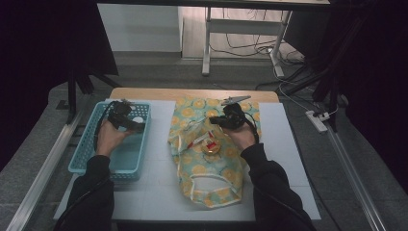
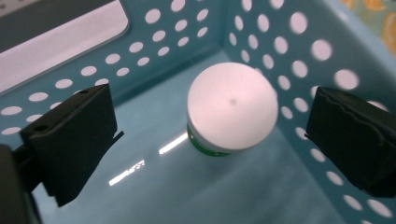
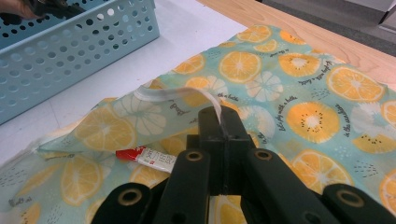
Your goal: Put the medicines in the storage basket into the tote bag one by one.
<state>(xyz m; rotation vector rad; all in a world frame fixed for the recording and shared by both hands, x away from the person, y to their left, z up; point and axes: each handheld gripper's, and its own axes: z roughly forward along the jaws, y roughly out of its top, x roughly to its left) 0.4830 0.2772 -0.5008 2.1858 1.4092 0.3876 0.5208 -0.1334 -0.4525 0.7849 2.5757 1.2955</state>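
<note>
Honestly, a fair bit was hard to make out. From the high view the left gripper was just a dark lump over the blue basket, and the small round thing on the cloth near the right hand was too tiny to identify.

Up close in the left gripper view, that gripper had its jaws wide apart, holding nothing. Between and just beyond them a white-capped container stood on the basket floor, near the far corner; only a sliver of green showed under the cap, so the body was mostly hidden. The jaws weren't touching it.

The right gripper had its jaws together, pinched on the white hem strip of the orange-slice print cloth, which arched up off the fabric to the jaw tips. Whether more fabric was caught I couldn't tell, since the jaws covered that spot. Just left of the jaws a small red-and-white tube lay in a fold, its near end cut off behind the gripper. Farther off to the left sat the basket wall.
</note>
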